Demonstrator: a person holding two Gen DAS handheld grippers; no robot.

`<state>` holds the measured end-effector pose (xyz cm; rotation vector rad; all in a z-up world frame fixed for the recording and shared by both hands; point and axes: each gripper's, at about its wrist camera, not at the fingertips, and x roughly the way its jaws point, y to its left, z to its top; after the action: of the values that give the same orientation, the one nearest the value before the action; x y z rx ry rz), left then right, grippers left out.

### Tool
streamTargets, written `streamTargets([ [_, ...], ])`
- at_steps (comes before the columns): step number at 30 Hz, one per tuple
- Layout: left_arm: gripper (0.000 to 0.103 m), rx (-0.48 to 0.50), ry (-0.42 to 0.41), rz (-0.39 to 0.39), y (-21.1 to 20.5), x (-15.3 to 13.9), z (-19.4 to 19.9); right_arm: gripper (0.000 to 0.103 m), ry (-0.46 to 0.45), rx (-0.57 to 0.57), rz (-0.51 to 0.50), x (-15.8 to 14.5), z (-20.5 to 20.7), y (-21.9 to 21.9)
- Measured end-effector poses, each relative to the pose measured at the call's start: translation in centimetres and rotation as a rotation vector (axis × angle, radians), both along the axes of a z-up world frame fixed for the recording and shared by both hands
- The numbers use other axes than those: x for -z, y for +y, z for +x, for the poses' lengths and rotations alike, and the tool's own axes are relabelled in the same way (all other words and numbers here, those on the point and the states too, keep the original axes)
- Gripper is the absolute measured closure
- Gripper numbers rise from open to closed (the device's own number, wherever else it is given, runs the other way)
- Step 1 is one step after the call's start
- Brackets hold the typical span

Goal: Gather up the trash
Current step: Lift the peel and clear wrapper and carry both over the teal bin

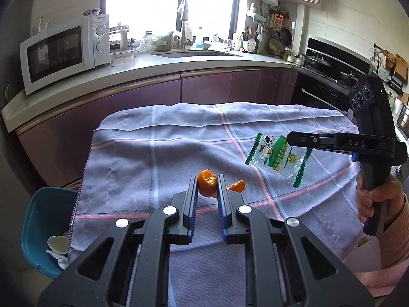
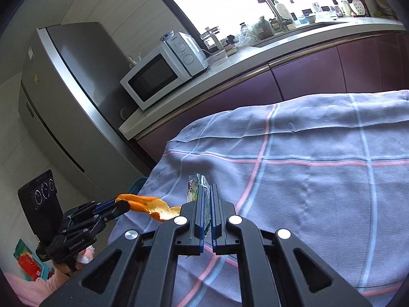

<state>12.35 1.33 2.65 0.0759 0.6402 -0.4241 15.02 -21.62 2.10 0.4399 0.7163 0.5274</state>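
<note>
Left gripper (image 1: 207, 183) clamps a curled orange citrus peel (image 1: 207, 186); right gripper (image 2: 207, 192) pinches a clear green-printed plastic wrapper (image 1: 278, 157) above the lilac checked cloth (image 1: 179, 148)

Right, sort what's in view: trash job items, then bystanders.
Job:
- orange peel, clamped in the left gripper
- snack wrapper, pinched in the right gripper
- blue bin beside the table

Bystanders:
- checked tablecloth
- microwave
- fridge
- faucet
</note>
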Motion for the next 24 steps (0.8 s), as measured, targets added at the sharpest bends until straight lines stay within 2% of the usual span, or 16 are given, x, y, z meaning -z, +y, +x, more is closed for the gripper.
streamTargets([
  [24, 0.088, -0.265, -0.056, -0.016, 13.0, -2.4, -1.2, 0.1, -0.003, -0.243, 0.003, -1.7, 5.2, 13.8],
])
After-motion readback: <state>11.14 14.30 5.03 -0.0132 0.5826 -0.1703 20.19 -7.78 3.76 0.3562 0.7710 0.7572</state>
